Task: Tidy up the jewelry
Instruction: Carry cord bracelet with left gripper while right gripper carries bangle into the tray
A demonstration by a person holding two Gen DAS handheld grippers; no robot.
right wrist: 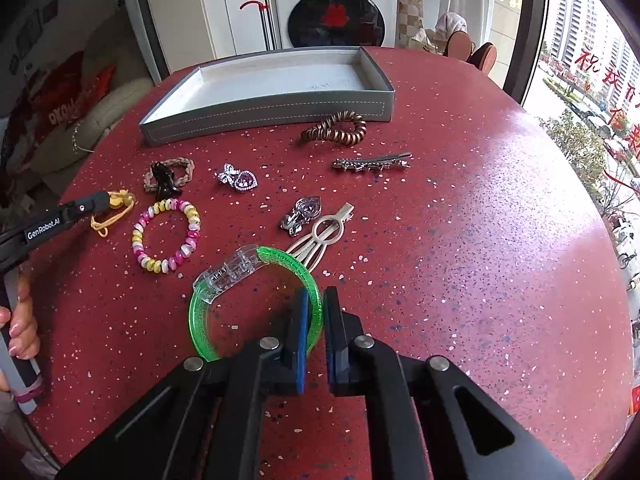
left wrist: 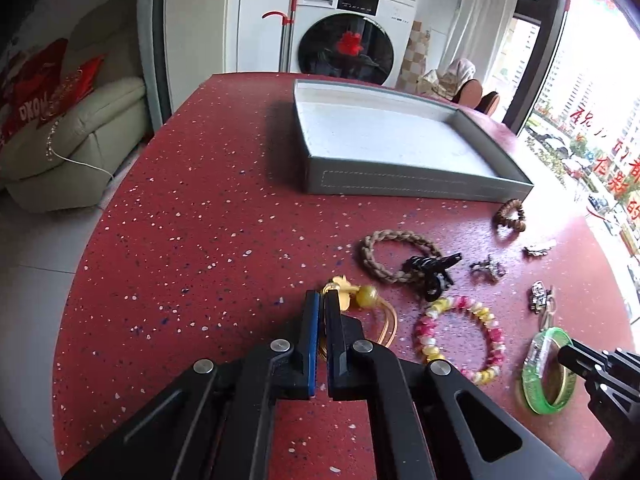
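1. The left claw [left wrist: 322, 300] hides part of the yellow charm [left wrist: 352, 290]: only a bead and a bit of yellow show past its tips, and thin golden cord loops out to the right. The claw is clamped on that cord, low on the red table [left wrist: 192, 208].
2. In the right wrist view the same charm [right wrist: 116, 204] sits at the tip of the left claw [right wrist: 100, 202], whose handle is held by a hand [right wrist: 18, 320] cut off at the frame's left edge.
3. The right claw [right wrist: 316, 304] is clamped on the rim of the green bangle [right wrist: 288, 258]; the near part of the ring disappears behind the blue pads. Its clear section [right wrist: 228, 272] lies to the left.
4. From the left wrist view the right claw is mostly cut off at the right edge, touching the green bangle [left wrist: 536, 388].
5. Small silver pieces [left wrist: 488, 268] are too blurred to name there; the right view shows a bow-and-heart brooch [right wrist: 238, 178], a long silver hair clip [right wrist: 372, 162] and a beige hair clip [right wrist: 320, 232].
6. The grey tray [right wrist: 264, 110] stands at the far side of the table, and its pale floor looks bare apart from a faint mark. A brown coil hair tie [right wrist: 336, 128] lies just in front of its near wall.
7. The pink and yellow bead bracelet [right wrist: 166, 236], braided band [right wrist: 170, 172] and black clip [right wrist: 164, 182] lie loose between the tray and the claws.
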